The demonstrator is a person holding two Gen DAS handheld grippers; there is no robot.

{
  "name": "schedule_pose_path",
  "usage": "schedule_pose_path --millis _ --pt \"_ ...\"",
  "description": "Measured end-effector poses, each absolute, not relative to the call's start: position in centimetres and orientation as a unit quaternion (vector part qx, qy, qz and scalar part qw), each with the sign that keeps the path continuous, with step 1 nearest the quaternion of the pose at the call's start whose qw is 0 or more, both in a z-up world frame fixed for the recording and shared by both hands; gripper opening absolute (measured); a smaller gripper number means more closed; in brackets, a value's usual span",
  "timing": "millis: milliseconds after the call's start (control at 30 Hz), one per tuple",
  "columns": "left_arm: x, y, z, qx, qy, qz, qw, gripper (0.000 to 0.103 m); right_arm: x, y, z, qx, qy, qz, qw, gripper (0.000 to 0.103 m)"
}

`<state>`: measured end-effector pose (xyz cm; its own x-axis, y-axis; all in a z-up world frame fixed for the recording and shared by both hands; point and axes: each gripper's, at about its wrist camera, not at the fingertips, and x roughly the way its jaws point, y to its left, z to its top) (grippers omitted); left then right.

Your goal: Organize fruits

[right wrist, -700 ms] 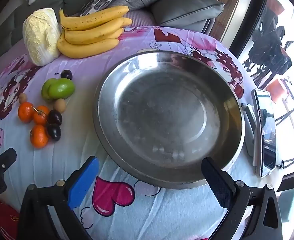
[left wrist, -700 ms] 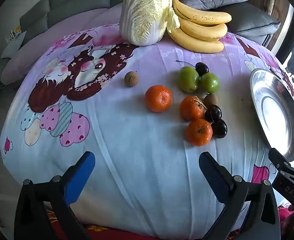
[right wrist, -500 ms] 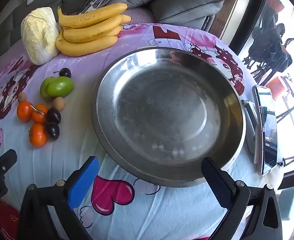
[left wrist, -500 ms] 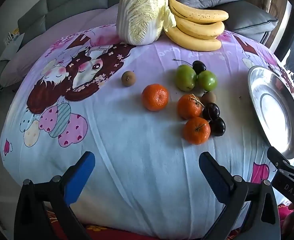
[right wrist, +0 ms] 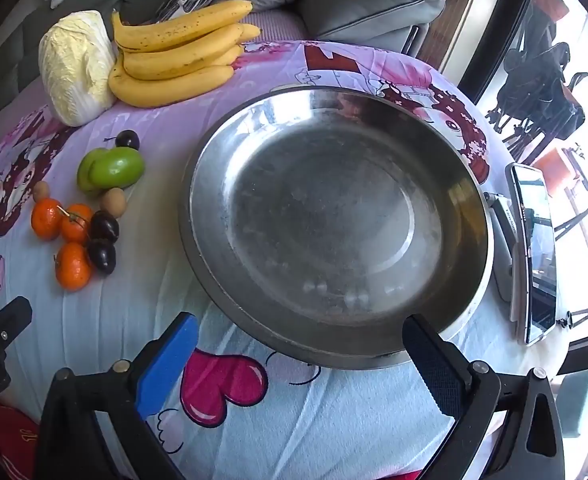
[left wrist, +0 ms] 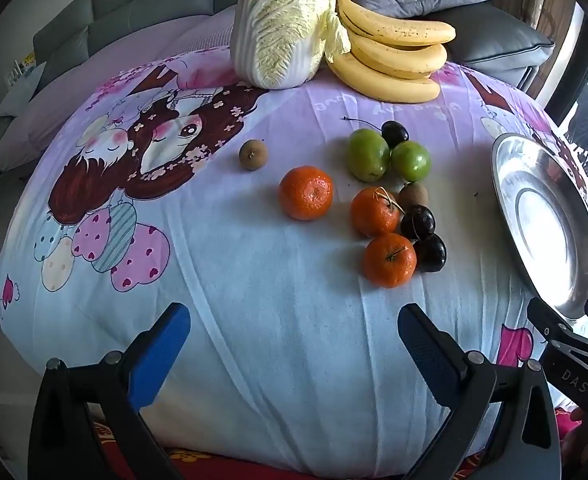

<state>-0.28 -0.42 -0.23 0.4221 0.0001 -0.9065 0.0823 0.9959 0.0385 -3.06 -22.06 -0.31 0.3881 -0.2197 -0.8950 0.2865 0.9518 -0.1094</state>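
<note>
Three mandarins (left wrist: 374, 220) lie on the table (left wrist: 253, 300), which is covered by a cartoon-printed cloth. One sits alone toward the table's middle; the other two lie just right of it, touching two dark cherries (left wrist: 424, 236). A small brown fruit (left wrist: 413, 195) rests against the far side of that cluster. Beyond it, two green fruits (left wrist: 388, 156) lie side by side with a third, stemmed cherry (left wrist: 394, 132) touching them on the far side. Another small brown fruit (left wrist: 253, 154) lies apart, to the left of the green pair.

At the table's far edge a bunch of bananas (left wrist: 394, 56) leans against a napa cabbage (left wrist: 281, 24). Near the table's right edge stands a wide steel basin (right wrist: 253, 168), holding nothing. Between the basin and that edge lies a phone (right wrist: 534, 248) with a small grey device beside it.

The left gripper (left wrist: 294, 340) hovers above the near edge, before the fruit, jaws wide apart and gripping nothing. The right gripper (right wrist: 300, 354) hovers over the basin's near rim, jaws likewise wide apart around nothing. Grey sofa cushions (right wrist: 366, 4) rise behind the table.
</note>
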Motion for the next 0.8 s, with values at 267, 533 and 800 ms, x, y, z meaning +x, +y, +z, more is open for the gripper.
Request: schedule_pose_path --millis 267,533,800 --pt "-0.32 -0.41 -0.17 0.039 0.536 -0.024 0.843 0.103 -3.08 -22.28 -0.23 0.038 0.533 -0.146 0.832 0.103" --pt "-0.28 -0.39 -0.20 0.038 0.537 -0.024 0.843 0.103 -3.08 -22.31 -0.40 0.039 0.535 -0.146 0.831 0.103" --pt "-0.30 -0.32 -0.24 0.035 0.537 -0.023 0.842 0.103 -3.09 -22.36 -0.42 0.039 0.536 -0.146 0.831 0.103"
